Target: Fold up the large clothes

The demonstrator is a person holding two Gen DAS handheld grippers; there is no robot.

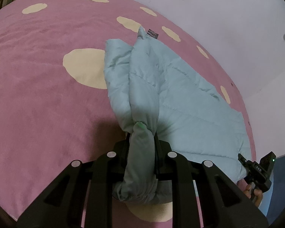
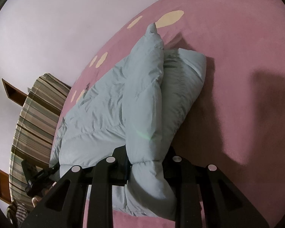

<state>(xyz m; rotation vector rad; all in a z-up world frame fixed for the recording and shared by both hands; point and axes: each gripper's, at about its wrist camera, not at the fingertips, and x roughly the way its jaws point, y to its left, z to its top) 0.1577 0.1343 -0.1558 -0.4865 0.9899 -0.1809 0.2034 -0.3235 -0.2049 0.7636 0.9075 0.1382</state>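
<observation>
Both grippers clamped on the jacket

My left gripper [image 1: 141,142] and right gripper [image 2: 147,161] each pinch bunched pale-blue puffer jacket [image 1: 190,102] — over the pink rug [image 1: 38,66].

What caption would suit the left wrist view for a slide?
Left gripper clamps a bunched edge of the pale blue puffer jacket on a pink spotted rug.

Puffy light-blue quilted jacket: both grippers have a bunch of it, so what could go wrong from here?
1. The left gripper pinches only a narrow bunched end of the puffy light-blue quilted jacket; slick padded fabric could slip out when lifted.
2. The right gripper likewise clamps a thick wad, so the layers may shift unevenly and skew the fold.
3. The jacket lies near the edge of the pink round rug with cream spots; dragging could pull it off onto the pale floor.
</observation>
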